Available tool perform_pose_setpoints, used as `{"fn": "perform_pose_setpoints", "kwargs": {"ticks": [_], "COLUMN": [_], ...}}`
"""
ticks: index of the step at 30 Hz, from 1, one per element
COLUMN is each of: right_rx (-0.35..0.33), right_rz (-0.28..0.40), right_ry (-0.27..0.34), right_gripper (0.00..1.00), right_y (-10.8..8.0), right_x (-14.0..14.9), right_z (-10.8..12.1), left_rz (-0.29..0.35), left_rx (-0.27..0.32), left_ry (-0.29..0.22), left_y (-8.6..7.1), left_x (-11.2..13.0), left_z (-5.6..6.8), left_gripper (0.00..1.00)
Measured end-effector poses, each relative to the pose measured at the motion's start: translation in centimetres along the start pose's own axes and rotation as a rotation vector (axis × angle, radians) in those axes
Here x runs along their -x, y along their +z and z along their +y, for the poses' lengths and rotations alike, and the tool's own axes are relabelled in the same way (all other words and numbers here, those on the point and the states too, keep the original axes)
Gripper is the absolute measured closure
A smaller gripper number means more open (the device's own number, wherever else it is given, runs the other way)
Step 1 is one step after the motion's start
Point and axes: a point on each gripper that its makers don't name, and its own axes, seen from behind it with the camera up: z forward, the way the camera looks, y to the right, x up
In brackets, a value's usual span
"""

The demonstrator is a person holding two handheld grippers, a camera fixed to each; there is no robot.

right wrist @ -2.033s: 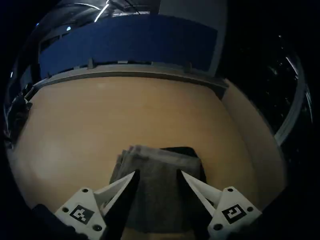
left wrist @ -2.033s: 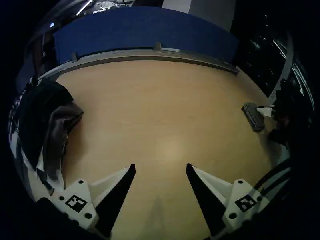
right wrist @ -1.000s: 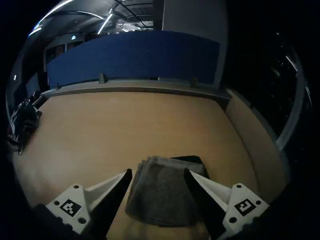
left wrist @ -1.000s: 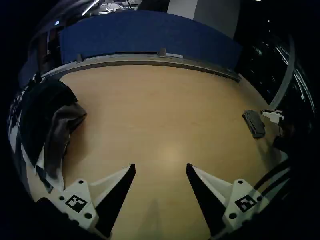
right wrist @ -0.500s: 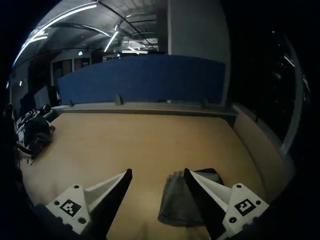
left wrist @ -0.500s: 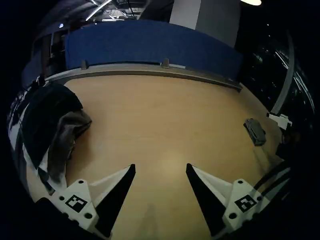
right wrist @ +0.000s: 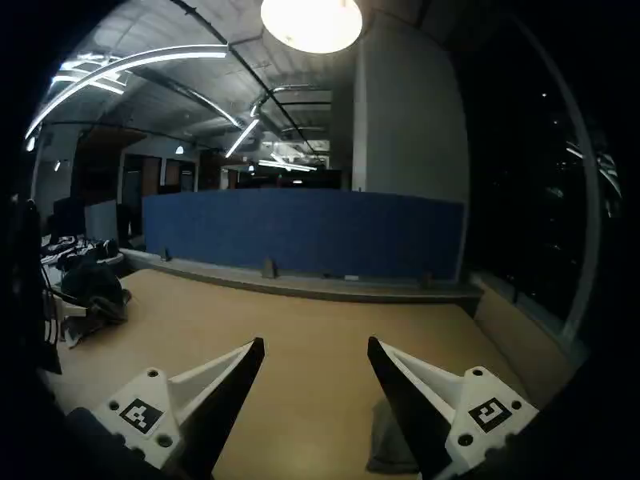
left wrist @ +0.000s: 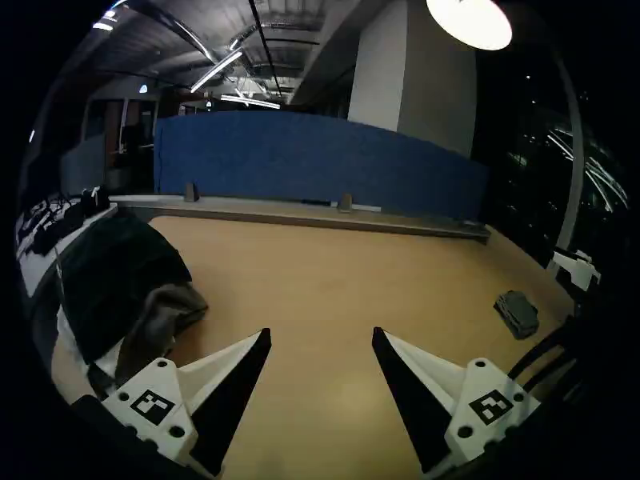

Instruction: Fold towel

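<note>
A folded grey towel [left wrist: 517, 312] lies near the right edge of the wooden table [left wrist: 336, 272] in the left gripper view. In the right gripper view the same folded towel [right wrist: 388, 442] peeks out low, partly hidden behind the right finger. My left gripper [left wrist: 320, 340] stands open above the table with nothing between its fingers. My right gripper [right wrist: 314, 348] is open too, raised above the table and apart from the towel. The other gripper's white body [left wrist: 576, 268] shows at the far right of the left gripper view.
A heap of dark and grey cloths [left wrist: 128, 296] lies at the table's left side, seen far left as the cloth heap [right wrist: 88, 292] in the right gripper view. A blue partition [left wrist: 320, 164] runs along the far edge. A round lamp [right wrist: 312, 20] hangs overhead.
My right gripper opened, let go of the folded towel and rose, tilting up. My left gripper also lifted and tilted up. The towel stays on the table.
</note>
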Motion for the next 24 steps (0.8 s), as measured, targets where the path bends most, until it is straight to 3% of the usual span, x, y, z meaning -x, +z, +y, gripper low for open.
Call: {"fn": "perform_pose_setpoints", "kwargs": {"ticks": [6, 15, 20, 24], "right_rx": [0.046, 0.085, 0.093, 0.088], "right_rz": [0.05, 0.054, 0.039, 0.017], "right_ry": [0.04, 0.106, 0.124, 0.109], "right_gripper": [0.0, 0.0, 0.0, 0.0], "right_y": [-0.7, -1.2, -1.3, -1.1], "right_x": [-0.7, -0.4, -0.1, 0.1], "right_z": [-0.6, -0.8, -0.7, -1.0], "left_rz": [0.104, 0.186, 0.218, 0.254], "left_rx": [-0.037, -0.083, -0.093, -0.091], "left_ry": [-0.013, 0.003, 0.026, 0.082], "left_y": [-0.4, -0.8, -1.0, -0.9], "left_x": [-2.5, -3.2, -3.4, -3.4], "left_z": [-1.4, -2.8, -2.9, -2.2], "left_gripper": [0.06, 0.06, 0.06, 0.06]}}
